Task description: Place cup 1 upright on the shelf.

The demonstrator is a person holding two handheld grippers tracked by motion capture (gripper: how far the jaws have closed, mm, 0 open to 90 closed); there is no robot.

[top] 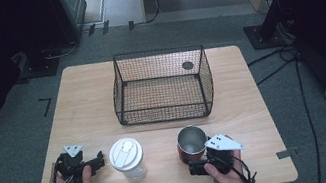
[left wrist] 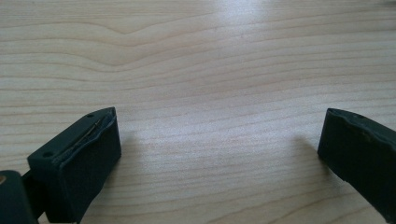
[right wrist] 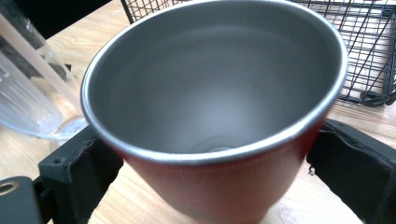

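Red steel cup (right wrist: pixel 215 186) btwn right tongs (right wrist: pixel 210 158), pads touching

Bright overhead light on the table (top: pixel 88 109) (corners fall dark); close views soft.

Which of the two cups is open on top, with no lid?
The red metal cup between the right gripper's jaws; the clear cup beside it wears a white lid.

The wire basket (top: pixel 162 85) is sitting at the middle of the worktop (top: pixel 89 114), toward its far edge. Nearer the person, the lidded tumbler (top: pixel 127 157) is standing left of the metal cup (top: pixel 192 143). The left gripper (top: pixel 93 164) is lying just left of the tumbler; the right gripper (top: pixel 198 164) is flanking the cup.
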